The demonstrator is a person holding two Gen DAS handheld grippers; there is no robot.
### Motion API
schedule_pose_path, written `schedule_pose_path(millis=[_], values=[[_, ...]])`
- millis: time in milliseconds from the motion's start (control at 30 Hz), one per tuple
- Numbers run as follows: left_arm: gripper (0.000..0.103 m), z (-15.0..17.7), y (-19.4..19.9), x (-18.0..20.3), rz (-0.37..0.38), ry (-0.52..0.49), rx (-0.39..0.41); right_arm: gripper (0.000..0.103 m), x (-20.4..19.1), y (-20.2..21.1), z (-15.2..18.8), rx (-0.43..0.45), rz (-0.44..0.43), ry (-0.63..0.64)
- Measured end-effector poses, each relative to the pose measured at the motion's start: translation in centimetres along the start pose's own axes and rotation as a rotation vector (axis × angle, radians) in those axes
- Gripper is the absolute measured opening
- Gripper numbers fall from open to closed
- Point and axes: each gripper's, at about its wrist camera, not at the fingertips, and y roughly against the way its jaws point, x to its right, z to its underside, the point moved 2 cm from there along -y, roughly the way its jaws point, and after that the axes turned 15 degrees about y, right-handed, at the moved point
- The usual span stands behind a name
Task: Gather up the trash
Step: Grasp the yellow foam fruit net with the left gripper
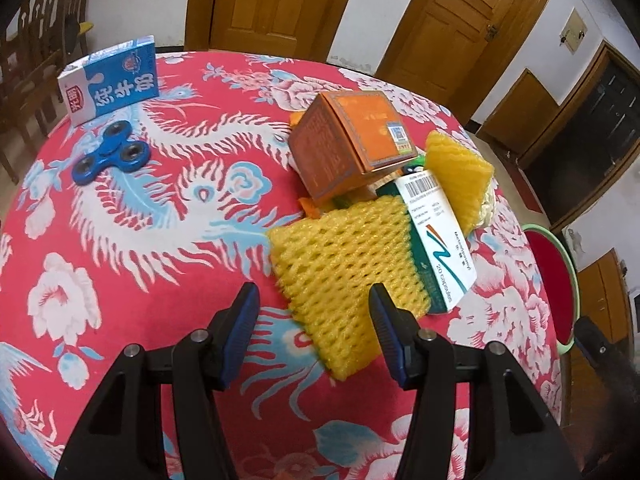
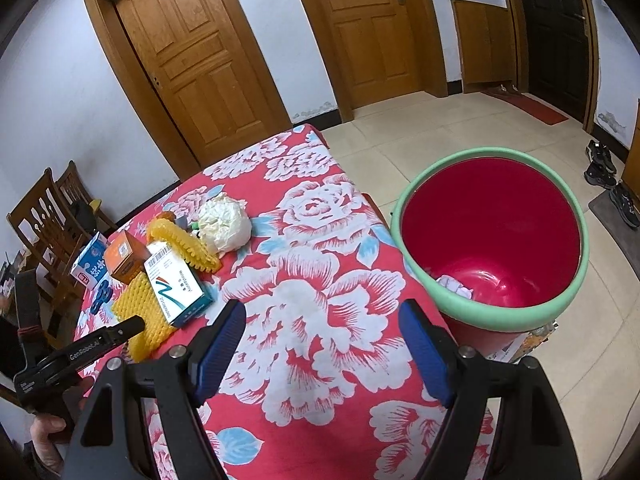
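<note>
At the far left of the left wrist view we see a blue and white milk carton [image 1: 110, 80], a glossy rectangular box standing at the bench edge. Just beside it lies a blue three-lobed fidget spinner [image 1: 110, 151] with metal rings in its lobes. Further right sits the trash pile: an orange cardboard cube [image 1: 352, 142] resting tilted on top, a yellow foam net sleeve [image 1: 344, 276] with a soft open mesh lying flat in front, a white and teal capsule box [image 1: 438, 240] with a barcode touching its right edge, and a second yellow foam sleeve [image 1: 460, 172] behind that. In the right wrist view a crumpled white paper ball [image 2: 224, 222] lies just past the pile.

Our left claw [image 1: 314, 330] is spread, its blue ribbed pads on either side of the near corner of the mesh sleeve without pressing it. Our right claw [image 2: 322, 350] is spread wide above bare cloth with nothing between the pads.

The bench [image 2: 320, 264] wears a red cloth printed with white peonies and pale blue phoenix feathers. To its right stands a round red bucket [image 2: 496, 240] with a mint green rim, some white scrap at its bottom. Beyond are cream floor tiles, white walls, panelled wooden doors and dark wooden chairs.
</note>
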Motion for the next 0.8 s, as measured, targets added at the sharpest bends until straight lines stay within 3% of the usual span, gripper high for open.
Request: schedule_pose_path(millis=[400,500,633,800], values=[[0.057,-0.9,-1.0,0.4,0.057,0.037,0.004,0.081,-0.1,-0.5,0.4,-0.016,-0.007,-0.003],[0.045,-0.8,-1.1,0.6,0.069,0.032,-0.002,0.081,-0.2,-0.7,0.4,-0.021,-0.009,-0.002],[0.037,-0.5,-1.2,0.8,0.06,0.018,0.006,0.081,-0.5,-0.9,0.5,-0.031,-0.017,0.007],[0.037,-0.3,-1.2,0.7,0.056,0.019,0.002,0.081,-1.3,-1.3,0.4,-0.038,-0.027,0.028]])
